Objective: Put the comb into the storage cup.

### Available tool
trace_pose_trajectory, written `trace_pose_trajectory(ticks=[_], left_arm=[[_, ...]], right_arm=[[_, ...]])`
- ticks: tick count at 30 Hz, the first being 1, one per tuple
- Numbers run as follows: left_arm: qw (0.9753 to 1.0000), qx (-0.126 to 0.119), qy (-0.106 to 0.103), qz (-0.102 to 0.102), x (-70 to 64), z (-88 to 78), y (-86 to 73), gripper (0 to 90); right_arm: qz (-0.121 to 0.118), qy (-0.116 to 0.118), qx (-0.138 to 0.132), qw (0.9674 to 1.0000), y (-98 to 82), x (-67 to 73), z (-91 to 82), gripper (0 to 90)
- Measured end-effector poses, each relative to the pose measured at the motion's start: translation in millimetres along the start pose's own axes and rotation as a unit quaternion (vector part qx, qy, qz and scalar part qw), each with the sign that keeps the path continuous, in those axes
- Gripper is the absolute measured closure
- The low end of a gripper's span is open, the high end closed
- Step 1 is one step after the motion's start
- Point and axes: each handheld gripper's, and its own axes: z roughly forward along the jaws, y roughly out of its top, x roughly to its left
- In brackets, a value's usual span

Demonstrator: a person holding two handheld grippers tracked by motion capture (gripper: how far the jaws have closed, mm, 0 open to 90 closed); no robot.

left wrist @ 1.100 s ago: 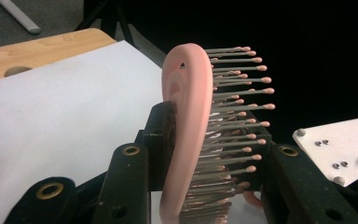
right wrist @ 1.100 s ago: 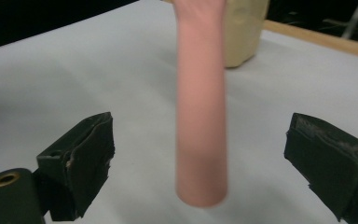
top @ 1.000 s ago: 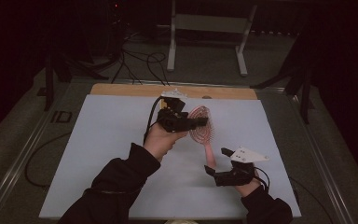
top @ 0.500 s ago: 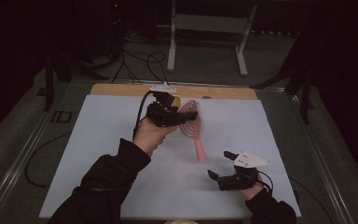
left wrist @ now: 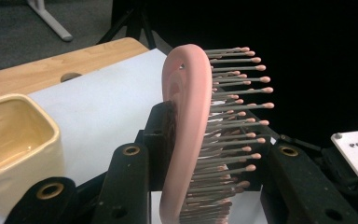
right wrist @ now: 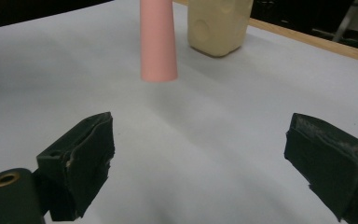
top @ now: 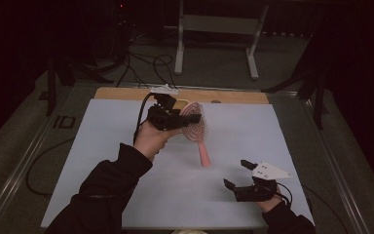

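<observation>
Pink hairbrush — curved back, ball-tipped grey bristles, tapered handle

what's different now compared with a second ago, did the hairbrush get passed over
Yes. The right tongs let go of the pink hairbrush handle, opened and dropped back near the table edge. The left tongs, shut on the brush head, carried it up and away toward the far side. The white mat stayed put.

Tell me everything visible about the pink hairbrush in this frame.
The pink hairbrush looks plastic, with an oval vented head, thin bristles tipped with small pink balls, and a smooth tapering handle. The left gripper clamps its head, one jaw on the back, the other in the bristles. It hangs handle-down above the white table surface.
</observation>
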Motion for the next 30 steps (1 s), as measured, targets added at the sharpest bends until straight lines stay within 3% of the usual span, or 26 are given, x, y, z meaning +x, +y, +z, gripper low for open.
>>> trace_pose_trajectory(ticks=[16, 30], left_arm=[[0.9992, -0.026, 0.030, -0.009, 23.4, -22.6, 15.9, 65.4], [0.9958, -0.060, 0.068, -0.013, 40.4, -40.0, 44.7, 65.4]], right_arm=[[-0.004, -0.004, -0.002, 1.0000, -4.7, 1.0, -5.6, 8.3], [-0.001, -0.008, -0.006, 1.0000, -4.2, 1.1, -6.3, 8.3]])
